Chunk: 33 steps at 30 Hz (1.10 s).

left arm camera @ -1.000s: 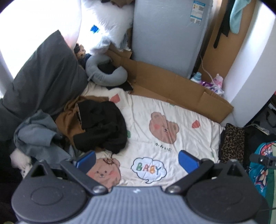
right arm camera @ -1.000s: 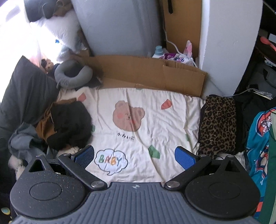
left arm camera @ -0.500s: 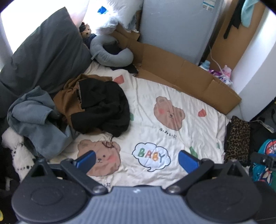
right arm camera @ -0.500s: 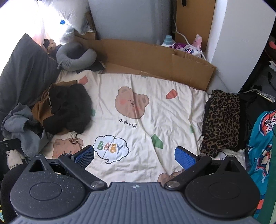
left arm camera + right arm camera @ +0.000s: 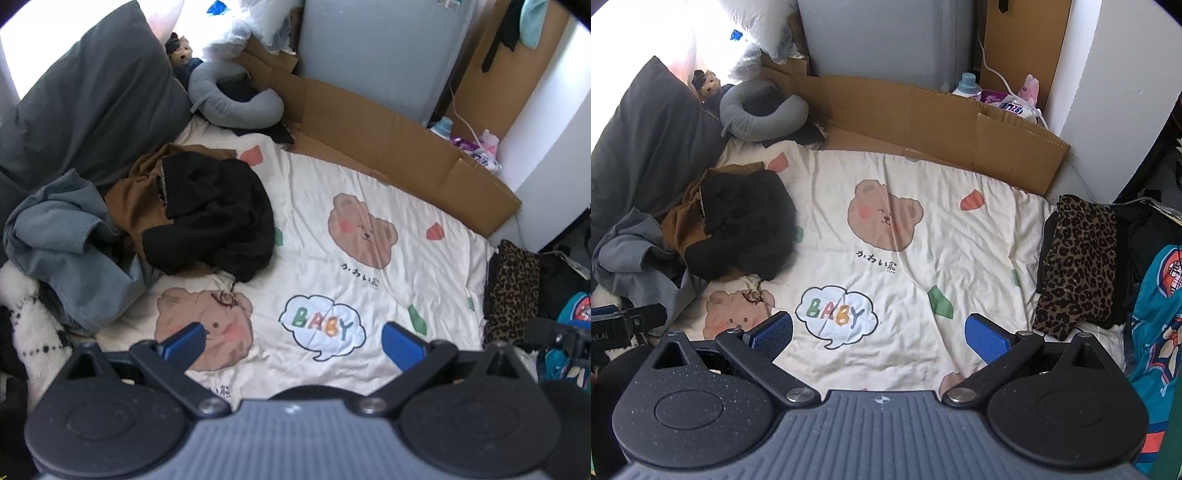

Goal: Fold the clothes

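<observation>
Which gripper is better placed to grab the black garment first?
Left, probably. The black garment lies closer ahead of the left gripper; from the right gripper it sits far off to the side. Both are open and empty.

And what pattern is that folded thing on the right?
Leopard print, clearest in the right wrist view.

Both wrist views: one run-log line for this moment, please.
left gripper: open, empty | right gripper: open, empty | black garment: crumpled, unfolded, on bear-print blanket

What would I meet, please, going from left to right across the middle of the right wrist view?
Grey garment → black garment → smiling bear print → leopard-print cloth → teal printed fabric.
</observation>
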Motion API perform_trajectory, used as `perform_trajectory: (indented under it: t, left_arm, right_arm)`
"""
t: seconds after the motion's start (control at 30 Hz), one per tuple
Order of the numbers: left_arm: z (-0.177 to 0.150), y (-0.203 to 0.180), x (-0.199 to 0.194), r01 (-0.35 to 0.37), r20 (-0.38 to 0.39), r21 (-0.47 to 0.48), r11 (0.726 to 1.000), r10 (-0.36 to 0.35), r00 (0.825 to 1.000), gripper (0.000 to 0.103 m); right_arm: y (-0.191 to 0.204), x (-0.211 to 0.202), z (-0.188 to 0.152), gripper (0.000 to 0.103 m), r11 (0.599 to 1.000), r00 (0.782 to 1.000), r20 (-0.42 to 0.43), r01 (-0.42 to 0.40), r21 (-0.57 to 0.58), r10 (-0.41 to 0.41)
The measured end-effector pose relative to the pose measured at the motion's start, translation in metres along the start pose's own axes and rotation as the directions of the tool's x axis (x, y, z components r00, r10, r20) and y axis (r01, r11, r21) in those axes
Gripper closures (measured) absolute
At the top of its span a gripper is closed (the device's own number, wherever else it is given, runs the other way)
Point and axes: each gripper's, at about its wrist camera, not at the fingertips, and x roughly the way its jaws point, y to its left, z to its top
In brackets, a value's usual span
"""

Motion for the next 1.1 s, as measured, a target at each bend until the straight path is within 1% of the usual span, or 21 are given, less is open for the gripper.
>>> perform_trajectory:
  t: [0.27, 0.4, 0.63, 0.8, 1.1]
  left_arm:
    - [-0.0002, -0.0005, 0.0046, -0.021, 0.024, -0.005, 1.000, 0.021, 0.999, 0.001]
    - [-0.0009, -0.0010, 0.0058, -0.028, 0.027, -0.009, 1.000, 0.028, 0.999, 0.001]
    - [-0.0029, -0.0011, 0.0049, -0.020, 0.029, -0.024, 1.000, 0.020, 0.999, 0.001]
    - [-0.0021, -0.0001, 0.0057, -0.017, 0.027, -0.030, 0.999, 0.018, 0.999, 0.001]
    - [-0.0010, 0.0010, 0.0064, -0.034, 0.027, -0.025, 0.999, 0.035, 0.999, 0.001]
  right_arm:
    - [-0.0018, 0.0052, 0.0015, 0.001, 1.000, 1.000, -0.014, 0.005, -0.006, -0.006]
    - [0.0006, 0.0049, 0.0010, 0.001, 0.999, 1.000, -0.006, 0.031, -0.037, -0.031]
    - [-0.0054, 0.0058, 0.0005, 0.001, 1.000, 1.000, -0.021, -0.005, -0.016, 0.005]
    - [-0.0061, 0.0045, -0.0012, 0.001, 1.000, 1.000, -0.017, -0.008, -0.010, 0.008]
    - [-0.0092, 0.0040, -0.0009, 0.001, 1.000, 1.000, -0.015, -0.013, -0.003, 0.013]
